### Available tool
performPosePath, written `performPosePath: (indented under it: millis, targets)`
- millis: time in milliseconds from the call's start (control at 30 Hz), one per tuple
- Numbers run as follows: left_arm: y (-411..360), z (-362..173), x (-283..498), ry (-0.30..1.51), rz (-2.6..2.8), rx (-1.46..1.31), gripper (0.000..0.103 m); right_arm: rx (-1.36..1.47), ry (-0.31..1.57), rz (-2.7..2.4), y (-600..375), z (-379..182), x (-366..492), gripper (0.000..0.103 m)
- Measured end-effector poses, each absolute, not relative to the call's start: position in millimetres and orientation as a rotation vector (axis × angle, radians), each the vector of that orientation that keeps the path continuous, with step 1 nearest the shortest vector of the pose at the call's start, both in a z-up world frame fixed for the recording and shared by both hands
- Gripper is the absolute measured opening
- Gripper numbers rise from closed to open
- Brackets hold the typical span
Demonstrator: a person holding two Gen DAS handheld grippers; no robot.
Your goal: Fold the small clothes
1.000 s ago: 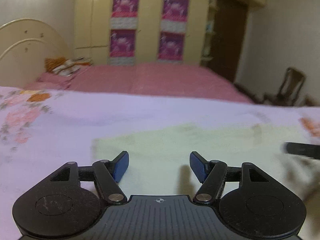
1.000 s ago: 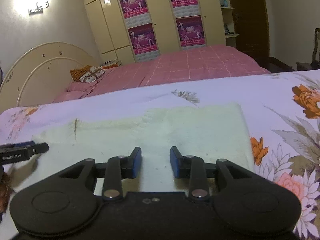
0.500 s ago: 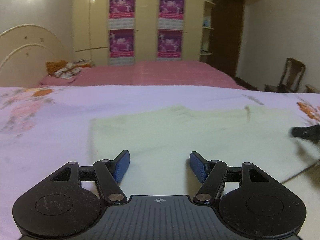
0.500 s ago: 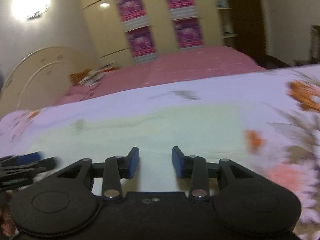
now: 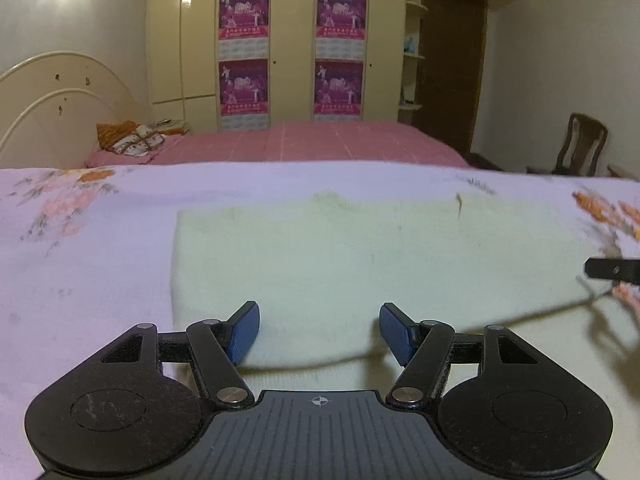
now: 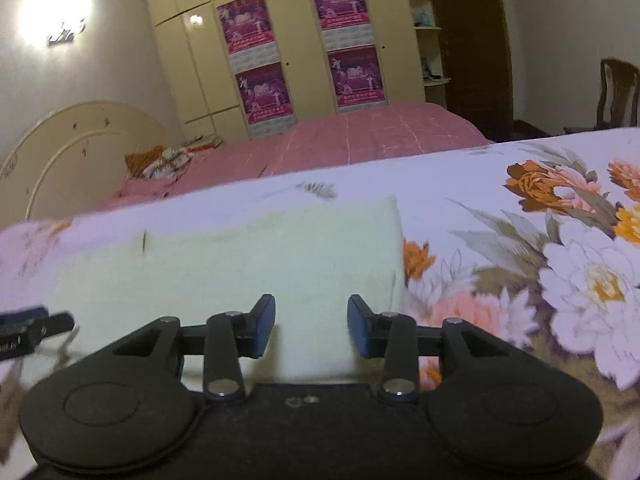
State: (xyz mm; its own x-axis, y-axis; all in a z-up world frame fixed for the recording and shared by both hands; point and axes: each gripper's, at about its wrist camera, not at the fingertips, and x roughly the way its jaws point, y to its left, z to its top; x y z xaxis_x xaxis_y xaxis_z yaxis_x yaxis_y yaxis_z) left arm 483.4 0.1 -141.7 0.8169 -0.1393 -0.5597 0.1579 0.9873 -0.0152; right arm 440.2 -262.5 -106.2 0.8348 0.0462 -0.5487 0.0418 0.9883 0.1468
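While tongs [image 5: 319,330] hover open, pale garment [image 5: 360,256] lies flat just ahead.

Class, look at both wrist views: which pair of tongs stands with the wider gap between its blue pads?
The left tongs: their pads stand clearly farther apart than the right tongs'.

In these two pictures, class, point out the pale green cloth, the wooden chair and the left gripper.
pale green cloth [image 5: 360,256], left wrist view, flat middle.
wooden chair [image 5: 580,144], left wrist view, backrest.
left gripper [image 5: 319,330], left wrist view, midway between open fingertips.
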Motion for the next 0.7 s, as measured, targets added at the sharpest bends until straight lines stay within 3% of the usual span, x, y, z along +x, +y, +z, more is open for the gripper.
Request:
performPosePath:
  millis: [300, 333, 400, 433, 700]
  targets:
    - [-2, -144, 481, 0.609, -0.139, 0.048, 0.066, 0.161, 0.581, -0.078, -276, -104, 447, 0.039]
    - [-3, -143, 482, 0.609, -0.134, 0.051, 0.066, 0.156, 0.599, -0.069, -276, -106, 450, 0.035]
    - [-5, -140, 481, 0.608, -0.125, 0.048, 0.066, 0.098, 0.609, -0.055, -273, -110, 453, 0.011]
    - [-7, -139, 480, 0.608, -0.12, 0.047, 0.066, 0.062, 0.609, -0.058, -271, -111, 453, 0.007]
    - [-17, -144, 479, 0.614, -0.084, 0.074, 0.075, 0.032, 0.605, -0.062, -273, -117, 449, 0.005]
